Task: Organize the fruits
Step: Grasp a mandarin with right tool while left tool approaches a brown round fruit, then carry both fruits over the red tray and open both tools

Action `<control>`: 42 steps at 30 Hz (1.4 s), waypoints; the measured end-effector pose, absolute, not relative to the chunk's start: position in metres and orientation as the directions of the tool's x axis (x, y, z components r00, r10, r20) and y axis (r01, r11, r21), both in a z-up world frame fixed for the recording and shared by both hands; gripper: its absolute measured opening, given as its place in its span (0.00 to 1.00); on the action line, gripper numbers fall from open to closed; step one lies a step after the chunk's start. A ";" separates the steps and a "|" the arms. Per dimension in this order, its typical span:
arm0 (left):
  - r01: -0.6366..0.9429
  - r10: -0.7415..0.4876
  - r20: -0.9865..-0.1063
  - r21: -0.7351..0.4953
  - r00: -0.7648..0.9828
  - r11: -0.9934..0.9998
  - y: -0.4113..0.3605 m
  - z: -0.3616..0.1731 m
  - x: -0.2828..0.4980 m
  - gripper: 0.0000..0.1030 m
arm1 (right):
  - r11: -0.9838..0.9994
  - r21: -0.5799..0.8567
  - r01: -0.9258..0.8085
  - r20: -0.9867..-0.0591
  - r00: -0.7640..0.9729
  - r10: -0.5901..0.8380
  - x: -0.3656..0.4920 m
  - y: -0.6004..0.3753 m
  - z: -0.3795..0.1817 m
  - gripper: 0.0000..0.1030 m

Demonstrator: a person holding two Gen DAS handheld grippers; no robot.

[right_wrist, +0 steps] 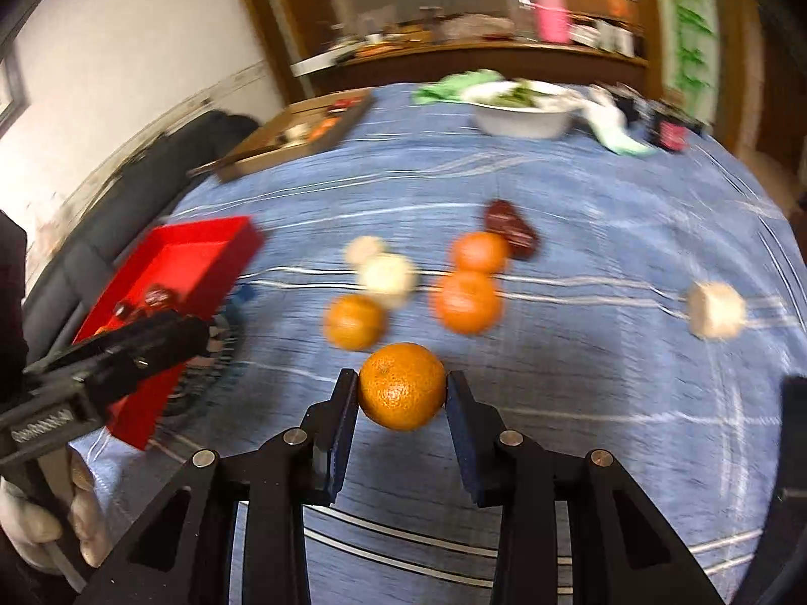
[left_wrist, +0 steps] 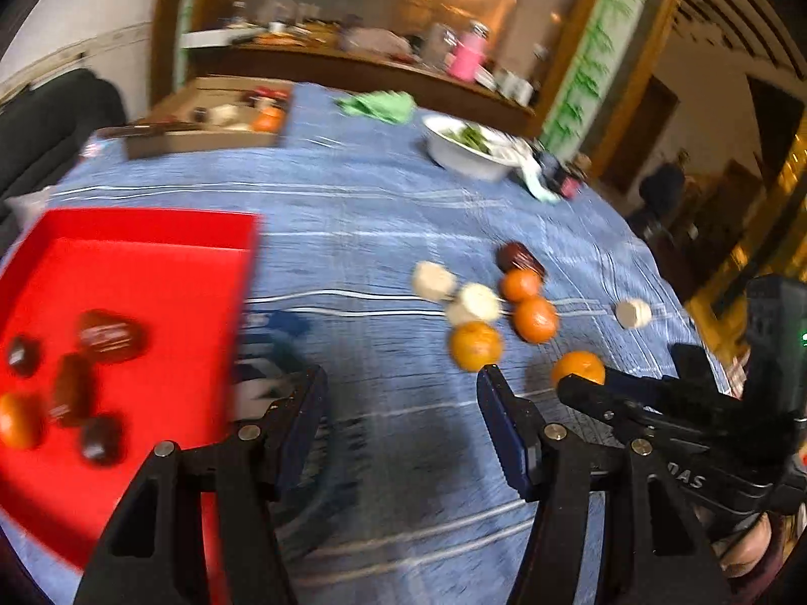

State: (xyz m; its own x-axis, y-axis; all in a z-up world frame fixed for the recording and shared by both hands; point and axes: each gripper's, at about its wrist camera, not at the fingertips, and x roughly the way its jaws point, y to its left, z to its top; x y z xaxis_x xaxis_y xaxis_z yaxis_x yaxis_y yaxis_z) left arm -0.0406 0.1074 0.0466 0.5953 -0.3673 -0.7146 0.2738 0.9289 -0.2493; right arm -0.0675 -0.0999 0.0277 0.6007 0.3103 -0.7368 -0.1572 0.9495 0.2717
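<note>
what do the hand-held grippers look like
Both hand-held grippers, left and right, are black plastic with triangular cutouts, silver round pivot pins and dark blue fingers. White lettering marks their bodies. The person wears a white glove.

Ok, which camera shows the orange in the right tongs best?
The right wrist view: the orange sits centred and sharp between the right tongs. The left wrist view shows only its top, half hidden behind those tongs.

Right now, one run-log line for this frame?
right gripper: shut on orange | left gripper: open, holds nothing | red tray: holds fruit | three oranges on table
</note>
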 end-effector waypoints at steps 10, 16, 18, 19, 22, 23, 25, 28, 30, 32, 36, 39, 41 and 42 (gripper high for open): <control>0.371 -0.336 -0.773 -0.141 0.537 0.918 0.039 0.011 -0.003 0.60 | 0.951 0.288 -0.114 -0.740 0.603 0.297 -0.066 -0.122 0.018 0.38; 0.356 -0.290 -0.786 -0.095 0.546 0.930 0.033 0.009 0.001 0.48 | 0.960 0.265 -0.094 -0.771 0.577 0.269 -0.055 -0.117 0.011 0.43; 0.356 -0.295 -0.782 -0.100 0.549 0.929 0.035 0.010 0.000 0.34 | 0.962 0.257 -0.095 -0.776 0.572 0.264 -0.053 -0.114 0.010 0.45; 0.358 -0.296 -0.781 -0.100 0.550 0.929 0.035 0.010 0.000 0.30 | 0.964 0.249 -0.096 -0.779 0.572 0.258 -0.053 -0.113 0.010 0.45; 0.354 -0.304 -0.778 -0.112 0.550 0.928 0.037 0.011 -0.001 0.30 | 0.970 0.224 -0.095 -0.786 0.572 0.237 -0.053 -0.109 0.010 0.39; 0.351 -0.309 -0.777 -0.121 0.549 0.928 0.038 0.011 -0.001 0.30 | 0.973 0.213 -0.092 -0.788 0.573 0.227 -0.053 -0.108 0.011 0.37; 0.339 -0.314 -0.775 -0.137 0.549 0.931 0.043 0.012 -0.004 0.30 | 0.973 0.212 -0.087 -0.788 0.574 0.223 -0.053 -0.109 0.011 0.37; 0.326 -0.328 -0.761 -0.162 0.560 0.932 0.054 0.020 -0.016 0.30 | 0.972 0.219 -0.084 -0.779 0.585 0.226 -0.058 -0.109 0.015 0.37; 0.312 -0.345 -0.743 -0.191 0.574 0.931 0.066 0.030 -0.026 0.30 | 0.972 0.218 -0.092 -0.767 0.600 0.229 -0.064 -0.107 0.023 0.37; 0.297 -0.354 -0.725 -0.212 0.591 0.931 0.079 0.040 -0.035 0.30 | 0.972 0.212 -0.103 -0.756 0.613 0.230 -0.068 -0.103 0.031 0.37; 0.245 -0.349 -0.686 -0.249 0.639 0.937 0.114 0.061 -0.054 0.30 | 0.966 0.208 -0.151 -0.727 0.637 0.257 -0.075 -0.085 0.052 0.37; 0.190 -0.312 -0.665 -0.250 0.679 0.949 0.145 0.072 -0.064 0.30 | 0.959 0.203 -0.198 -0.710 0.645 0.284 -0.078 -0.065 0.064 0.37; 0.153 -0.281 -0.654 -0.247 0.702 0.957 0.166 0.078 -0.067 0.30 | 0.950 0.203 -0.238 -0.700 0.643 0.311 -0.078 -0.046 0.071 0.37; 0.124 -0.260 -0.646 -0.248 0.718 0.961 0.181 0.081 -0.070 0.30 | 0.944 0.205 -0.257 -0.697 0.639 0.326 -0.078 -0.036 0.073 0.37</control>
State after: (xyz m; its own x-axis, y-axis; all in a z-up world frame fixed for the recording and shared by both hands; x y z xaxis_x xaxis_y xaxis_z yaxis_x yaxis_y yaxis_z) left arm -0.0697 0.1811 0.0813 0.7175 -0.2597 -0.6463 0.1241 0.9607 -0.2482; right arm -0.0775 -0.0359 0.0734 0.6391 0.3257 -0.6967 -0.2574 0.9442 0.2053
